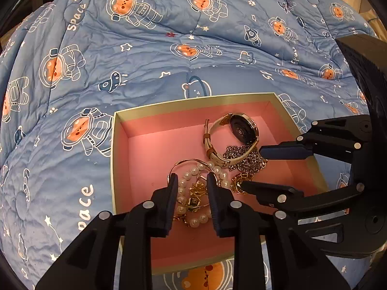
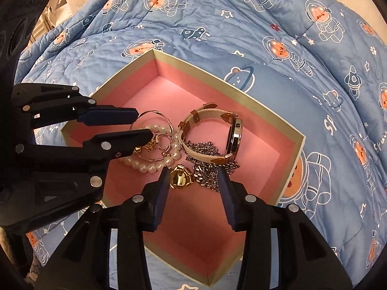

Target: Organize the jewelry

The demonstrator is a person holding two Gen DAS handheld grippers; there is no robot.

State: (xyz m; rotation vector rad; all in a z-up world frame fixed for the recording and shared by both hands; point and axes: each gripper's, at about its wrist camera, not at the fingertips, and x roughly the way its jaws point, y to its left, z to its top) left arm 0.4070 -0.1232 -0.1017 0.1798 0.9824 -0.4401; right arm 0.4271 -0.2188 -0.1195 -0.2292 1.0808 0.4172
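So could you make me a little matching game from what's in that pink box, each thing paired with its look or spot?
Things:
1. watch
2. pearl bracelet
3. silver chain
4. box

Descriptions:
A. white round beads
B. pink inside, pale gold rim, on the blue quilt
C. cream strap with brown tabs, dark face
D. grey metal links heaped under the strap

Pairs: 1-C, 2-A, 3-D, 4-B
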